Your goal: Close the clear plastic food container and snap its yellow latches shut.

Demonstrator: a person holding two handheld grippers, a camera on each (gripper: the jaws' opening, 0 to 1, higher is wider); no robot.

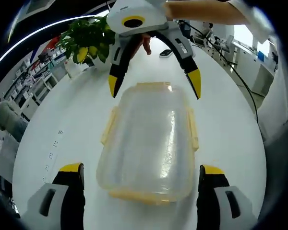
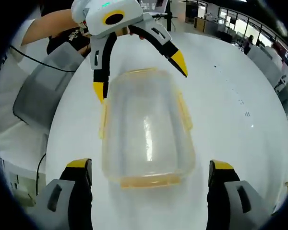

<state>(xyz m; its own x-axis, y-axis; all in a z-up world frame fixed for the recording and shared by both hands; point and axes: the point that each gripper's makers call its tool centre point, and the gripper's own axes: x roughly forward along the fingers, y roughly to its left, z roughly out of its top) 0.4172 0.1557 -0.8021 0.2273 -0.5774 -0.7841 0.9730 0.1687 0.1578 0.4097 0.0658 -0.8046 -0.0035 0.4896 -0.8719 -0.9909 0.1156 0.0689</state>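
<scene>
Your white table (image 1: 62, 120) carries the whole scene, and the clear plastic food container (image 1: 149, 143) is the landmark for what follows. It sits on the table with its lid on, between your two grippers, which face each other across its short ends.

Beyond the container's far end in the left gripper view, a potted plant (image 1: 89, 36) with green leaves and yellow fruit stands well apart from it, and a small dark object (image 1: 165, 52) lies on the table farther off; its kind cannot be told.

The yellow latches (image 1: 193, 128) run along the container's four edges. Whether they are snapped down cannot be told from these views.

Your left gripper (image 1: 141, 175) has its yellow-tipped jaws spread wide, wider than the container's near end, one jaw beside each corner; it grips nothing. In the right gripper view it shows at the container's far end, jaws parted, tips just off the corners.

Your right gripper (image 2: 151, 171) is likewise spread wide at the opposite end, one jaw on each side, holding nothing.
</scene>
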